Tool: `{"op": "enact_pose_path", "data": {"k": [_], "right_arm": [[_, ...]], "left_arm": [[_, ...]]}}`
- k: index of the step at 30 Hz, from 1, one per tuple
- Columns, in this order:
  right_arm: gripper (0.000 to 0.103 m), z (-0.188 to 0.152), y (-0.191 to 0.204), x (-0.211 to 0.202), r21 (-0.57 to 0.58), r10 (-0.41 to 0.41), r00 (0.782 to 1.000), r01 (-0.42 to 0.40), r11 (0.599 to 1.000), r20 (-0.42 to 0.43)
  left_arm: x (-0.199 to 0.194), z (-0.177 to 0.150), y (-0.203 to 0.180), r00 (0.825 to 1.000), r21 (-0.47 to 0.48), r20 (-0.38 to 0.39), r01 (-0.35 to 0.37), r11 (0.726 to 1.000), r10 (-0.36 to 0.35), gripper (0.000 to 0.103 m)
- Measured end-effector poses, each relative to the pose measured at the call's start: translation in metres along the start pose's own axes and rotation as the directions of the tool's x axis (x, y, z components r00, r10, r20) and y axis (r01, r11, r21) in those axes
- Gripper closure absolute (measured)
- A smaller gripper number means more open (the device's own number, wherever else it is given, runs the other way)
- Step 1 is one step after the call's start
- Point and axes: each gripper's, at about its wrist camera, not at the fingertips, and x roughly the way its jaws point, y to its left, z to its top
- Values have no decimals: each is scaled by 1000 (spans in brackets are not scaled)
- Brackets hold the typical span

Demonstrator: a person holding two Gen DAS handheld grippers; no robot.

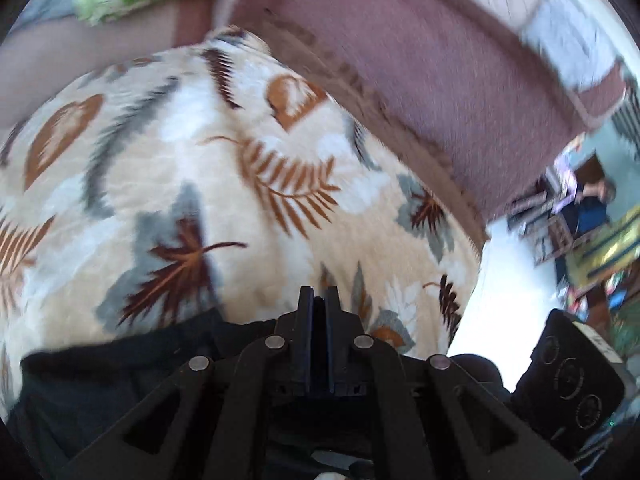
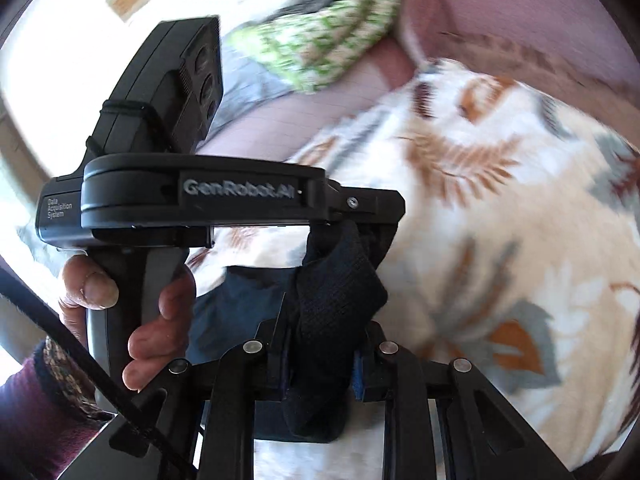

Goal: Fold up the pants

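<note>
- Pants (image 2: 340, 280) — dark, bunched, long axis unclear — rise from the right gripper (image 2: 320, 356), clamped on them.
- Left gripper (image 2: 360, 216) pinches their top, fingers together.
- Leaf-print blanket (image 1: 240, 160) lies beneath.

Pants (image 2: 332, 280) between tool (image 2: 320, 354) fingers (bunched)

Setting: a home, likely my living room. Evidence: leaf-print fleece blanket (image 1: 224, 184) over a mauve upholstered sofa (image 1: 440, 60) (armrest piping visible), green patterned cushion (image 2: 332, 40), cluttered household furniture (image 1: 580, 216) across a pale floor (image 1: 508, 276).
</note>
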Motion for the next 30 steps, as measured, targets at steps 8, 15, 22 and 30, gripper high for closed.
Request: {"op": "enact_pose_path", "data": {"k": [8,15,22,30], "right_arm": [[79,-10,84,63,-183,86,983,-116,976,-162],[47,-43,121,130,-282,88,931,-196,939,-355],[28,-53,145,110,-327,172,894,-323,888,-414],[34,-4,85,78,-105,105,965,-133,986,-239]], "left_arm": [[-84,-78,125,984,-341,174,81,936,-22,98],[-139,-146,199,955,-529,292,124,839,43,74],[-198,-196,191,917,-567,346,34,823,200,58],[-164,-179,108,929,-412,356,59,909,101,53]]}}
